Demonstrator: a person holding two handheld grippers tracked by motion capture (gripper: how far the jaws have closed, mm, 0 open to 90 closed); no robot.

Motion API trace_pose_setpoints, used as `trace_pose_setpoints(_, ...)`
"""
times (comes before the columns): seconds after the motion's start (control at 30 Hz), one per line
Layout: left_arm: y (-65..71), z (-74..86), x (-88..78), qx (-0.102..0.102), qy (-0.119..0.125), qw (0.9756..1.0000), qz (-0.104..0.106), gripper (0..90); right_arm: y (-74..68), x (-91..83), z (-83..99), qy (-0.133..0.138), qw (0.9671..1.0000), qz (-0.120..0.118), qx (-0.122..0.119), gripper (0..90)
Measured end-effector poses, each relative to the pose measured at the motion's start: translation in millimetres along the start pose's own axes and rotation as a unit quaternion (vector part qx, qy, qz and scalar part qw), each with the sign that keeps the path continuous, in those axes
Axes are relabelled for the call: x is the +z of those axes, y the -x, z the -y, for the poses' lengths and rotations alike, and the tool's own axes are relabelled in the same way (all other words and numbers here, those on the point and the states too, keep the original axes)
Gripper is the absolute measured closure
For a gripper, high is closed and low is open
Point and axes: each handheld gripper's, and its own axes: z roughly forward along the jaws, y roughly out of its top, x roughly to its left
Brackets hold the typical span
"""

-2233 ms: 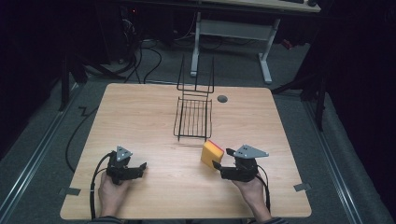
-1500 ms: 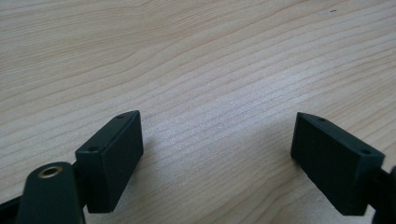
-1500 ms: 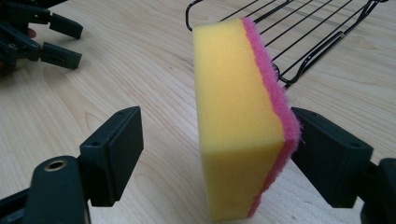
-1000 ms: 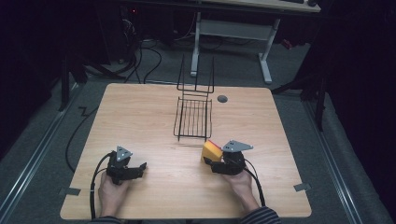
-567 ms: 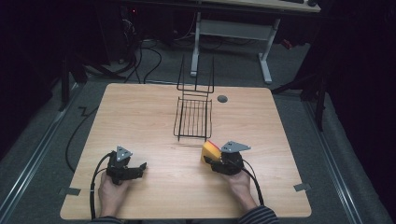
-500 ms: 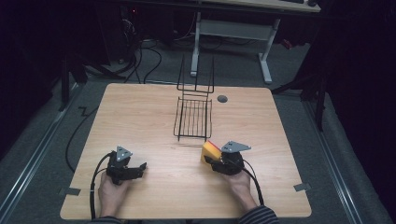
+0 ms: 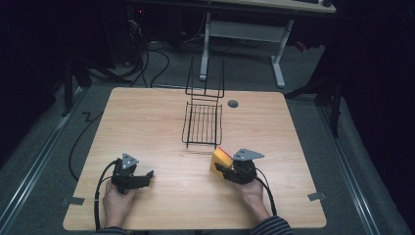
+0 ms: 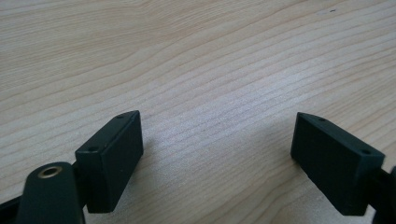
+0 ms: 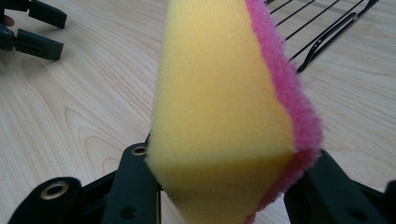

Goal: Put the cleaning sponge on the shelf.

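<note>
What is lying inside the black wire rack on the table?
Nothing lies inside the wire rack; bare table shows through its bars. The sponge sits outside it, clamped in the right gripper.

The soft foam sponge (image 9: 219, 107) is yellow with a fuzzy pink scouring layer down one side. The light wooden table (image 7: 147, 122) shows pale beige streaked grain, and the wire rack (image 7: 203, 125) is black.
</note>
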Motion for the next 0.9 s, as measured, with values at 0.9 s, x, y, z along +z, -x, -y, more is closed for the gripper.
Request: trace_pose_setpoints(0.9, 0.1, 0.0, 0.0, 0.000, 0.000, 1.0000, 0.000, 17.5, 4.6, -37.3, -4.2, 0.034, 0.9989, -0.012, 0.029, 59.9)
